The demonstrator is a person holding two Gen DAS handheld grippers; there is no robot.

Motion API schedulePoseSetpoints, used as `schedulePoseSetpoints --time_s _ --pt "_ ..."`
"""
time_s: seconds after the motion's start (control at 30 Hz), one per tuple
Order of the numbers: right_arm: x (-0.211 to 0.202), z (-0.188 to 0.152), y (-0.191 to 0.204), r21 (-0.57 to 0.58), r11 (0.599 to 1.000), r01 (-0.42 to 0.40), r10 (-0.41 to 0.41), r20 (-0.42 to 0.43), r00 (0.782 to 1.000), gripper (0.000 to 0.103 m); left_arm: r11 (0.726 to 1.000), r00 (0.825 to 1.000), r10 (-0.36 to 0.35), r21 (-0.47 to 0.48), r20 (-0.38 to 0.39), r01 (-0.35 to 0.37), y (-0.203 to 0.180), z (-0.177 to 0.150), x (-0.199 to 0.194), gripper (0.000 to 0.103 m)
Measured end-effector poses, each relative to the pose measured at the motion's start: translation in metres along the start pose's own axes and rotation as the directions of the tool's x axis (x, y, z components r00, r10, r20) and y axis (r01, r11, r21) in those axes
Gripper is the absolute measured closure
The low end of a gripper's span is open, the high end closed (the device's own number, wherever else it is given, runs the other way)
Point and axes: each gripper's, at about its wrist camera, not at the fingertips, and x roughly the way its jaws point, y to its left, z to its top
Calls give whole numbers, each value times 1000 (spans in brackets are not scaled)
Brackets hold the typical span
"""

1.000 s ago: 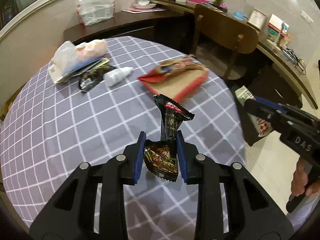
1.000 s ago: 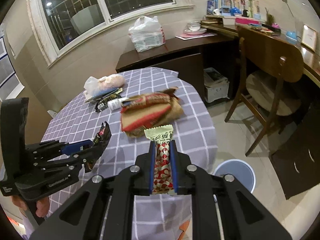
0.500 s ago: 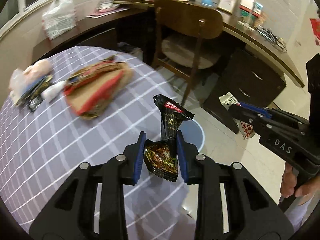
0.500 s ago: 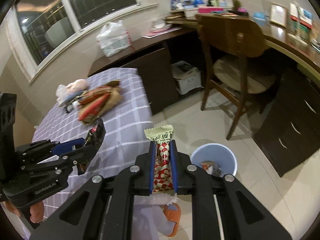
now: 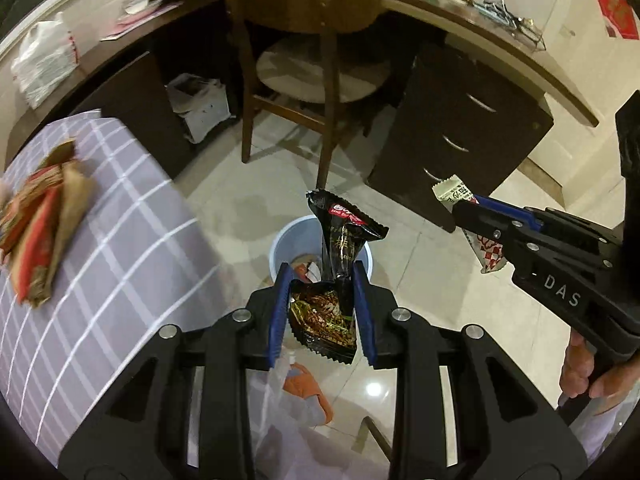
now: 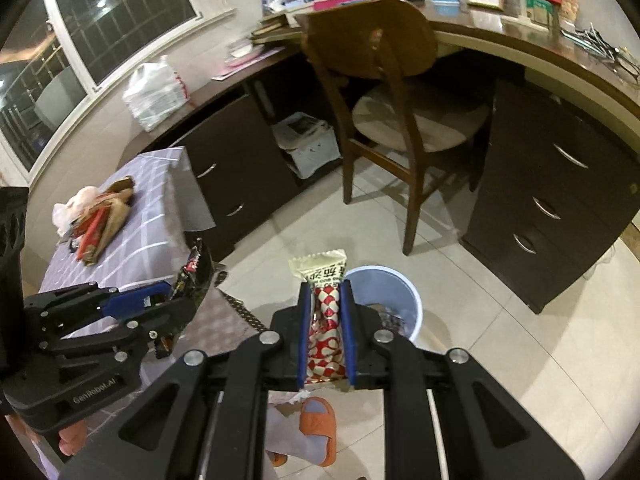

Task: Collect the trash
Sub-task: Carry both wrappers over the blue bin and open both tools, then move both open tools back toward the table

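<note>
Both tongs matte blk plastic, blue pads on inner finger faces, silver round screws at pivots. Left tongs (image 5: pixel 320 312): white "GenRobot.AI" on side body. Right tongs (image 6: pixel 325 332): white "DAS" lettering. Orange slipper (image 6: pixel 318 426) w/ pale trouser leg at 6 o'clock.

From my left wrist view, the trash bin (image 5: pixel 280 248) stands on the floor just beyond my left gripper (image 5: pixel 322 280), with the table (image 5: pixel 100 280) to its left and the chair (image 5: pixel 312 60) behind it. A pile of wrappers (image 5: pixel 40 216) lies on the table. The drawer unit (image 5: pixel 460 132) stands right of the chair, under the desk (image 5: pixel 500 40). My right gripper (image 5: pixel 464 210) sits right of the bin. A slippered foot (image 6: pixel 316 424) stands on the floor below my right gripper in its own view.
</note>
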Motion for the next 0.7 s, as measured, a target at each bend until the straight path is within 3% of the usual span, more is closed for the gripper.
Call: schedulePoseSetpoints --time_s 0.23,0.27,0.3,0.33,0.7 --pt "28 5 -24 59 998 16 -13 -49 999 88 1000 998 -8 -11 -56 8 -9 24 42 71" --pt "31 6 -24 61 998 16 -12 -52 999 88 1000 999 -6 -13 -45 6 -9 28 47 63" --pt "34 8 -25 62 998 16 -13 -58 998 88 1000 999 -1 -16 -32 0 -9 32 51 43" --pt "37 11 -25 59 998 20 -16 -63 998 88 1000 1000 8 -18 -27 -9 -9 35 54 39" --pt "59 32 -16 9 1000 4 -3 -82 997 89 998 996 59 -27 -63 -61 3 35 68 39"
